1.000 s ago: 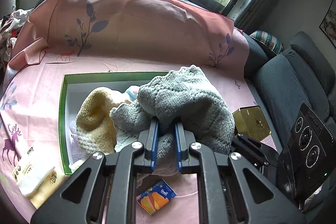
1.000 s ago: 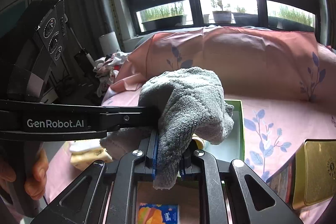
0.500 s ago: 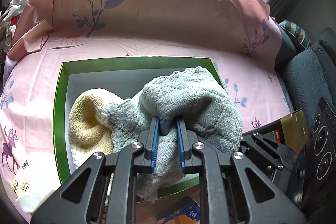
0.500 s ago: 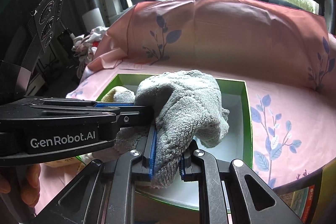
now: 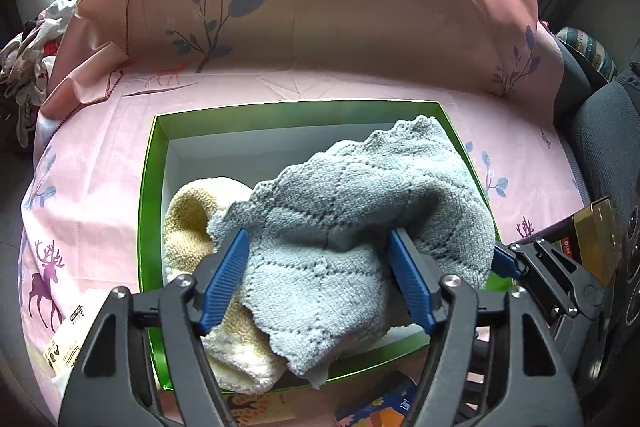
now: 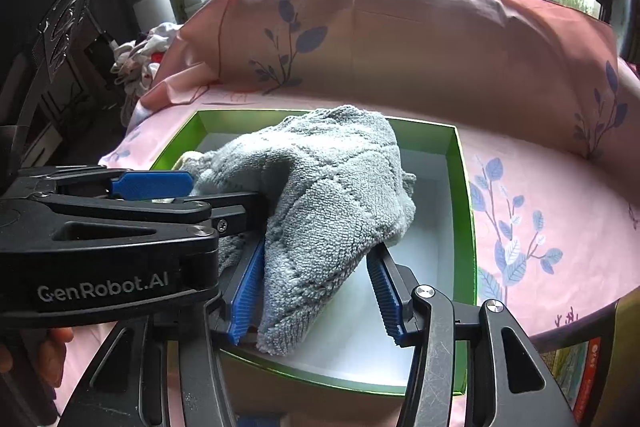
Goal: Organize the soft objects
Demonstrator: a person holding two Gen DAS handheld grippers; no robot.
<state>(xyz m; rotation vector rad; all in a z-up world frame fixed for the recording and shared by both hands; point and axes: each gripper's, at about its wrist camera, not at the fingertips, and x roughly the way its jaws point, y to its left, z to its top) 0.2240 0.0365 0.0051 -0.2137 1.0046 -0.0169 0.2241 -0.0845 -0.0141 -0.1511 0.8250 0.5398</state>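
Both grippers hover at the near edge of the green box (image 5: 150,211), which sits on the pink sheet (image 5: 100,147). The left gripper (image 5: 320,279) has just been opening; its jaws stand well apart with the grey knitted cloth (image 5: 360,211) lying loose between them. The right gripper (image 6: 316,291) has likewise just been opening, and the cloth hangs free between its blue pads (image 6: 246,291). The cloth lies inside the box, partly over a yellow towel (image 5: 188,223). Judgement: this is a release, letting the cloth settle in place.
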